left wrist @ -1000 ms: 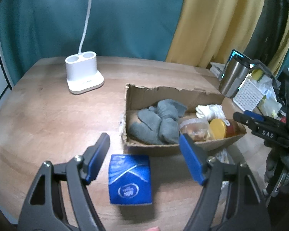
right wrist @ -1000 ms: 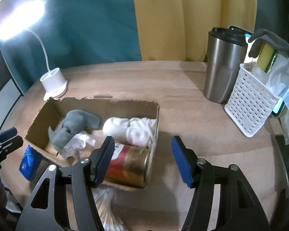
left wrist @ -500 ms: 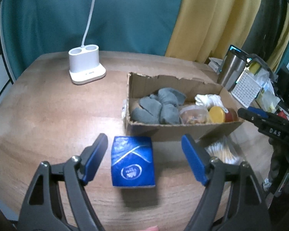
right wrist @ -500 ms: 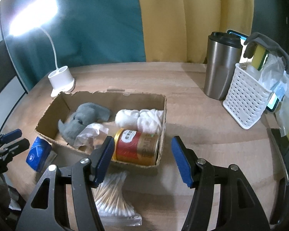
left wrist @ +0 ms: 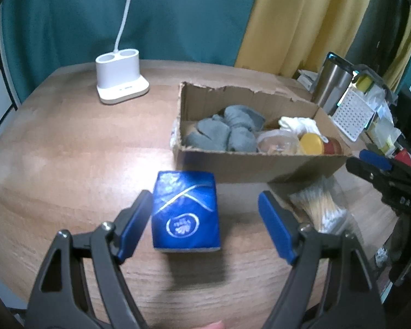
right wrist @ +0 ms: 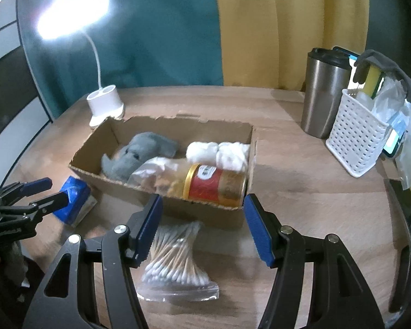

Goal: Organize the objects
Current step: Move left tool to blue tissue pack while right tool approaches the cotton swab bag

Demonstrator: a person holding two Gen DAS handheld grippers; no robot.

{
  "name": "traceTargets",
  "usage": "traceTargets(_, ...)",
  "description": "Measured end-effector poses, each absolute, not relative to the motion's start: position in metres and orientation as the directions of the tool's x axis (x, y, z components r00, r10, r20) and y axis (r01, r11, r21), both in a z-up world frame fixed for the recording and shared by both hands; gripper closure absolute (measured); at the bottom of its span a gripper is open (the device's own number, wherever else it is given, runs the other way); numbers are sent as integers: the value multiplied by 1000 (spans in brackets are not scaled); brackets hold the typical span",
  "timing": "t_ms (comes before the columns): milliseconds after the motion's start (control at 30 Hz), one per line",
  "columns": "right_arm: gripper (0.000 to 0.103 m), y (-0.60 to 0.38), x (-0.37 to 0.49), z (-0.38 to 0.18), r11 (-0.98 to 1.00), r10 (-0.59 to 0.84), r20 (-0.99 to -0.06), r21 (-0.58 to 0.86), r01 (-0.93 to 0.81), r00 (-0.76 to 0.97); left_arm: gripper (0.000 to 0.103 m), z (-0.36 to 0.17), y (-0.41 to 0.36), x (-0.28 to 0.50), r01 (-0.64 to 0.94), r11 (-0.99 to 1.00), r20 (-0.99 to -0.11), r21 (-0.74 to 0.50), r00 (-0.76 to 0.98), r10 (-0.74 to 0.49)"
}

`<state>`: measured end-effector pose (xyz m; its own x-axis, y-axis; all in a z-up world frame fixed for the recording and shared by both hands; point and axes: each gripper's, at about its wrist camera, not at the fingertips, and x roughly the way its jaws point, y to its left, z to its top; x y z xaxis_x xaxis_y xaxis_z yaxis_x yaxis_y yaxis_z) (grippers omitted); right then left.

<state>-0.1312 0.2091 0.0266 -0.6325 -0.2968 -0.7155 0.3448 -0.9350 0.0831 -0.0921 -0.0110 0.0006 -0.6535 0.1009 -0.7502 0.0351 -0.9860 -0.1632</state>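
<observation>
A cardboard box (left wrist: 260, 164) (right wrist: 205, 208) on the wooden table holds grey socks (left wrist: 227, 131) (right wrist: 139, 153), white cloth (right wrist: 219, 150), a plastic tub (left wrist: 276, 142) and a red-gold can (right wrist: 216, 186) lying on its side. A blue tissue pack (left wrist: 185, 211) (right wrist: 72, 200) lies in front of the box. My left gripper (left wrist: 205, 216) is open with the pack between its fingers, apart from both. A bag of cotton swabs (right wrist: 178, 255) (left wrist: 320, 205) lies in front of the box. My right gripper (right wrist: 201, 219) is open and empty above it.
A white lamp base (left wrist: 120, 82) (right wrist: 105, 104) stands at the back left, its lit head (right wrist: 74, 11) above. A steel tumbler (right wrist: 323, 93) and a white perforated basket (right wrist: 356, 137) with sponges stand at the right. The table's front edge is near.
Both grippers have pulled back from the box. The left gripper now frames the blue pack more closely. The cotton swab bag has come into full view under the right gripper.
</observation>
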Motion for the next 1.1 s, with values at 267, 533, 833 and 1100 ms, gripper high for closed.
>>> traceTargets(267, 25, 206, -124, 13, -929, -303, -734, 83, 362, -608, 23, -9, -9, -91, 36, -989, -763, -146, -640, 89)
traceTargets(533, 25, 197, -122, -2, -917, -315, -759, 88, 389, -570, 23, -19, -8, -94, 40, -991, -778, -127, -624, 75)
traceTargets(833, 25, 187, -123, -22, -904, -325, -794, 101, 416, -513, 23, -25, -7, -100, 39, -994, -790, -98, -610, 54)
traceTargets(1100, 25, 180, -126, -30, -898, -322, -809, 98, 429, -491, 23, -23, -8, -102, 37, -997, -788, -65, -614, 28)
